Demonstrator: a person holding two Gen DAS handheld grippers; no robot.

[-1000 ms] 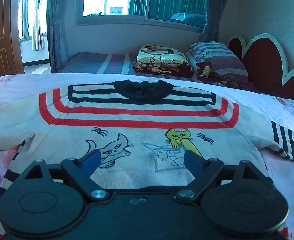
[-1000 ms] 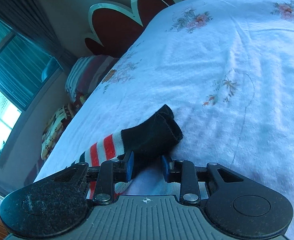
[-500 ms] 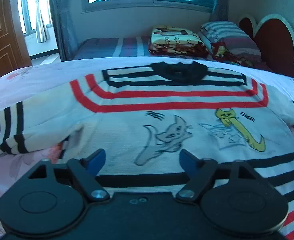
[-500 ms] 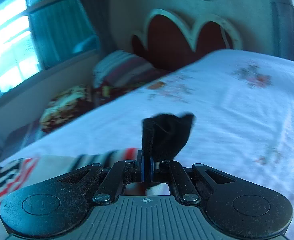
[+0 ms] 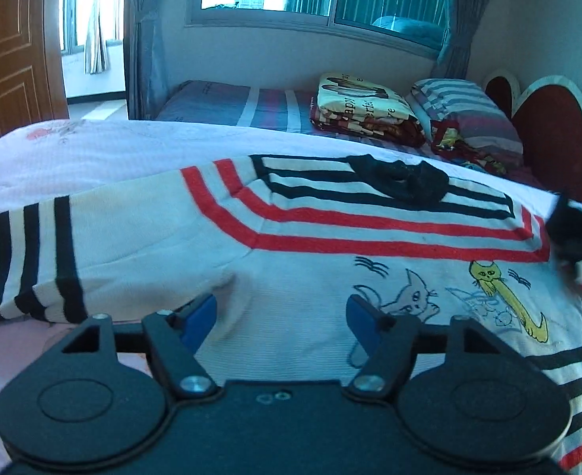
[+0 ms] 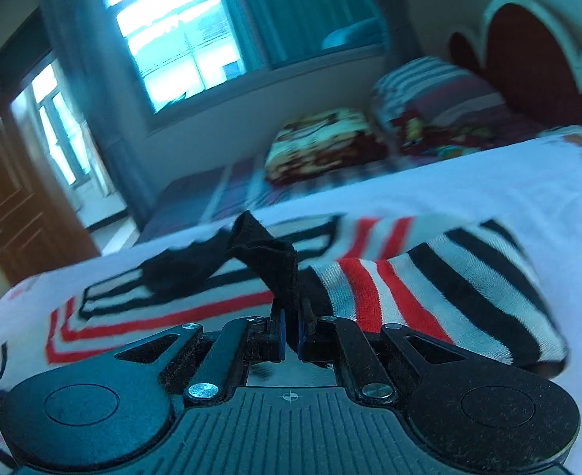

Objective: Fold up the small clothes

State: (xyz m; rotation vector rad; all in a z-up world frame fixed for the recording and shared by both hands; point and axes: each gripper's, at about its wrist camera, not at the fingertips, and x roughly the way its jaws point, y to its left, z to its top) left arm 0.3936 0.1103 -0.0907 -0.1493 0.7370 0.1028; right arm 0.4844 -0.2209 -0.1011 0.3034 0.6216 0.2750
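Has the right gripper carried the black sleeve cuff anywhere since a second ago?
Yes. The cuff, pinched in the right gripper, went from the bare bedsheet in over the sweater's collar.

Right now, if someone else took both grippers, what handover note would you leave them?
Right gripper: shut on the black cuff of one sleeve, lifted toward the sweater body.
Left gripper: open, holding nothing, low over the chest near the other sleeve.
Sweater lies face up on the bed.
Done: first sleeve grasped, mid-fold.
Left: lay it across, fold the other sleeve, then the body.
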